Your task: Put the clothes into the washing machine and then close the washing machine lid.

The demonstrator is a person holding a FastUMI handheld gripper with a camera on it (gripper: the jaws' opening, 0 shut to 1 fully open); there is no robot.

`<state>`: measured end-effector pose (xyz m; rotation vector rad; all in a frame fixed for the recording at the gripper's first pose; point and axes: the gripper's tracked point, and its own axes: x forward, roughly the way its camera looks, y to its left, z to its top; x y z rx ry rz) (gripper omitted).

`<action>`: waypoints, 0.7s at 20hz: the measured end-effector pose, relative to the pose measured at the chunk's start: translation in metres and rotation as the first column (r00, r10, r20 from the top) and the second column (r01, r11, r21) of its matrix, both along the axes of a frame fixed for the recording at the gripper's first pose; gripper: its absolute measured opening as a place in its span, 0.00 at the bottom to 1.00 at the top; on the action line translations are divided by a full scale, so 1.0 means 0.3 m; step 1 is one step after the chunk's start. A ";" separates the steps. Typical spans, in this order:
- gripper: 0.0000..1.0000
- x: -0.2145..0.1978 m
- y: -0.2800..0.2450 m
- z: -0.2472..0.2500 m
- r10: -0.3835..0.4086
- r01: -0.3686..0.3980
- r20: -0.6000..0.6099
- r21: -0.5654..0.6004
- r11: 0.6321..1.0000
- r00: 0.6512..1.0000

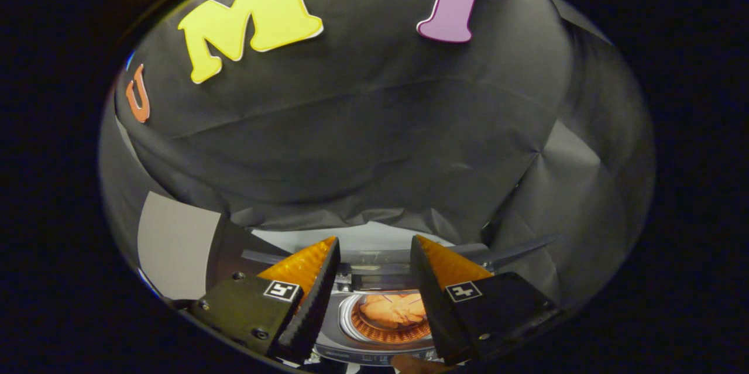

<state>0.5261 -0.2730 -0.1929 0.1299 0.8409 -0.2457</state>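
So the orange clothes point(393, 310) are sitting bunched up down in the washing machine point(374, 327) drum — right between the two fingers and a bit beyond them. The machine's opening shows uncovered (orange glow around the rim of the drum). The gripper point(374, 242) has its fingers spread apart, nothing pinched between them — just hanging over the machine. Beyond the fingertips is the black cloth wall point(374, 146), with a pale grey panel point(175, 242) off past the left finger.
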 end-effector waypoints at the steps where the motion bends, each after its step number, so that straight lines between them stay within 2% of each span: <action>1: 0.77 -0.003 -0.002 0.000 0.008 -0.007 0.014 -0.021 1.000 1.000; 14: 0.77 -0.093 0.019 -0.002 -0.024 0.033 0.145 -0.056 0.998 0.989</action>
